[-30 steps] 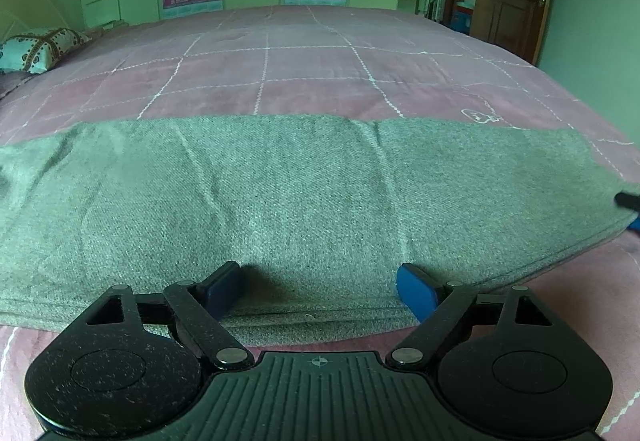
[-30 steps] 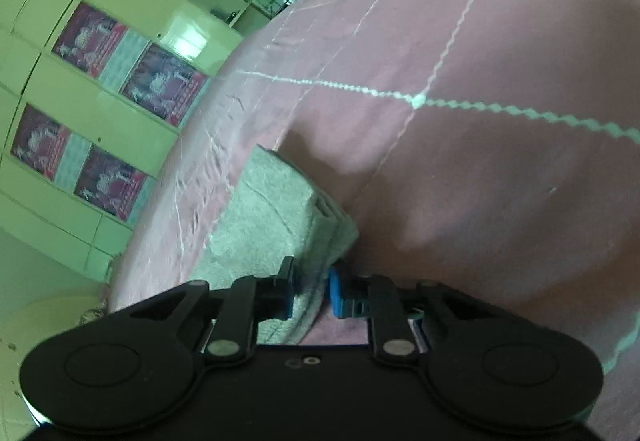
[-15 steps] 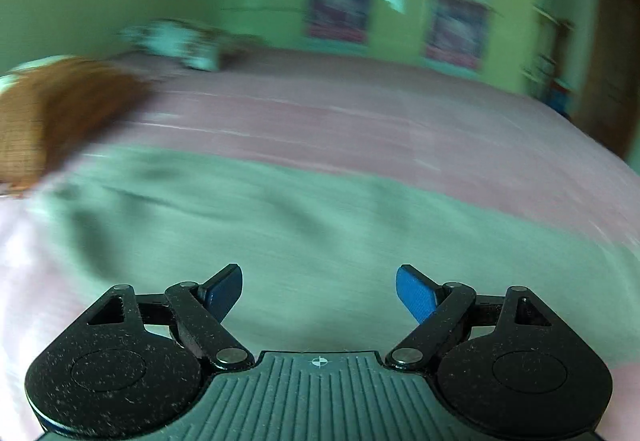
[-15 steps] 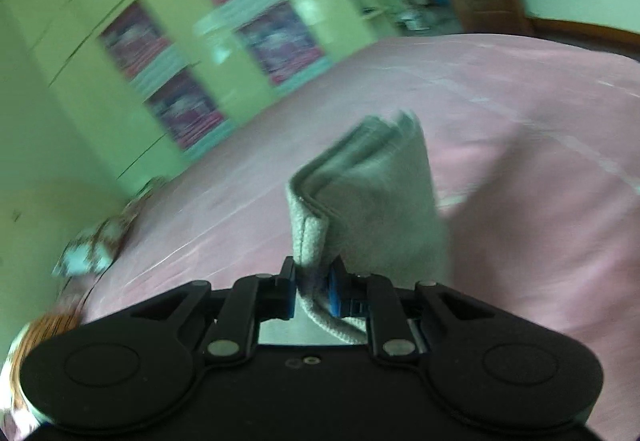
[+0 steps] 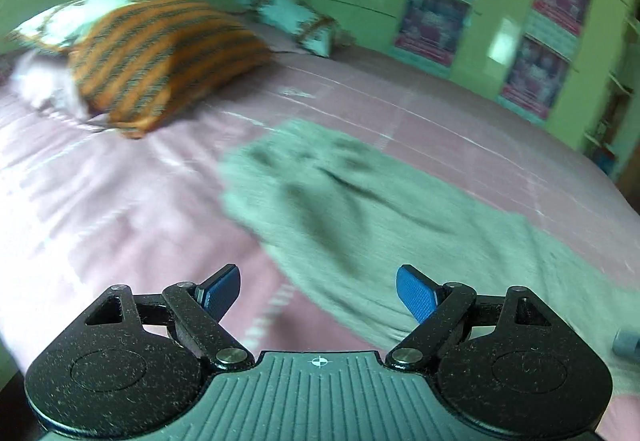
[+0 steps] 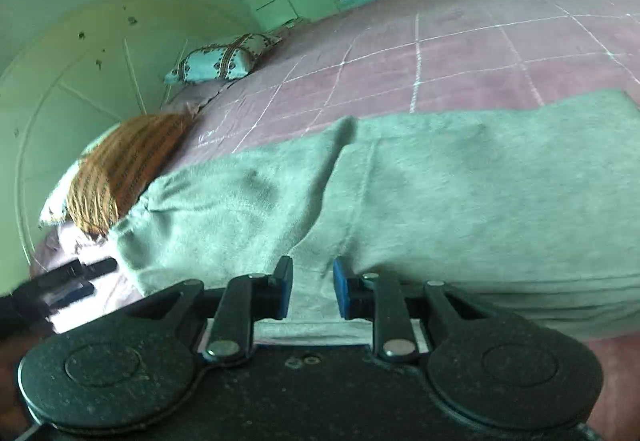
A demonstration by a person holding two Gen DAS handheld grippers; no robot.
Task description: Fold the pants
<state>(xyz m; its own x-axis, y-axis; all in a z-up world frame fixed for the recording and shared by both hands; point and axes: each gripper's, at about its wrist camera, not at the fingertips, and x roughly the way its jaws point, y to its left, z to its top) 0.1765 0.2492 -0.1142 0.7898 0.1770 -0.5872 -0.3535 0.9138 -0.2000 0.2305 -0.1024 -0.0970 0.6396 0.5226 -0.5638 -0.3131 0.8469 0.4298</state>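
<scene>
The grey-green pants (image 5: 380,209) lie spread on the pink bedspread, waistband end toward the pillows. My left gripper (image 5: 318,291) is open and empty, just above the near edge of the pants by the waist end. In the right wrist view the pants (image 6: 440,193) fill the middle, with a folded-over layer on top. My right gripper (image 6: 313,291) has its blue pads a small gap apart with pants cloth lying between and under them; no cloth is pinched. The left gripper (image 6: 68,281) shows at the far left there.
An orange striped pillow (image 5: 160,57) and a patterned white pillow (image 5: 296,17) lie at the head of the bed. The pink checked bedspread (image 6: 480,53) extends beyond the pants. Green cupboards with posters (image 5: 540,49) stand behind the bed.
My right gripper carried the pants end over onto the rest and its pads have parted, letting go. My left gripper swung left toward the waist end, staying open.
</scene>
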